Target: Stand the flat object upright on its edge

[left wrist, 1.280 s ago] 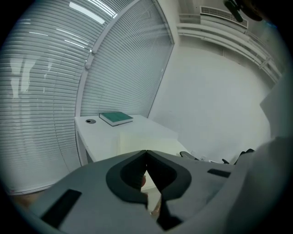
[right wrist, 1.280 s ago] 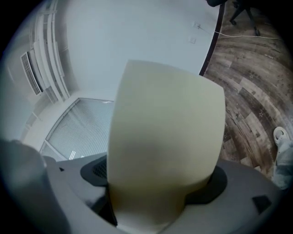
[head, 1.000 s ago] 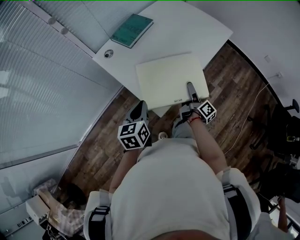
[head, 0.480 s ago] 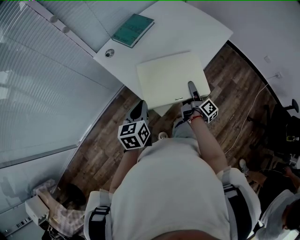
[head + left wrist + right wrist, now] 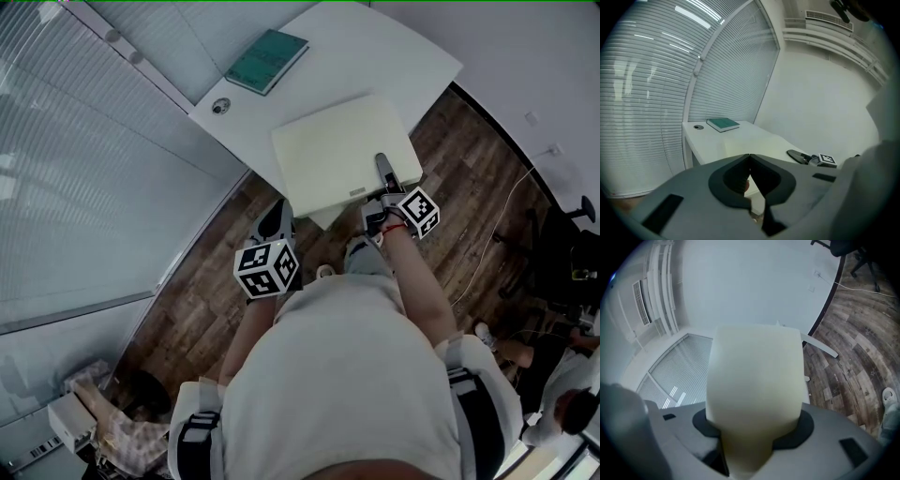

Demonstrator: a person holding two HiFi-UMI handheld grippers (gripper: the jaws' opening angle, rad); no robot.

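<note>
Far left, the left gripper (image 5: 275, 217) is held low, off the front of the table, with its jaws pinched together on nothing. On the white table (image 5: 403, 52), a teal hardcover book (image 5: 265, 60) is parked at the back corner, well apart from everything else. The cream flat rectangular board (image 5: 337, 155) is spread over the table's near end, flat or close to it. It's plain, matte and thin, with a tiny dark mark by the front edge. That front edge is taken by the right gripper (image 5: 382, 169), whose jaws are closing on it, one finger laid on top.
</note>
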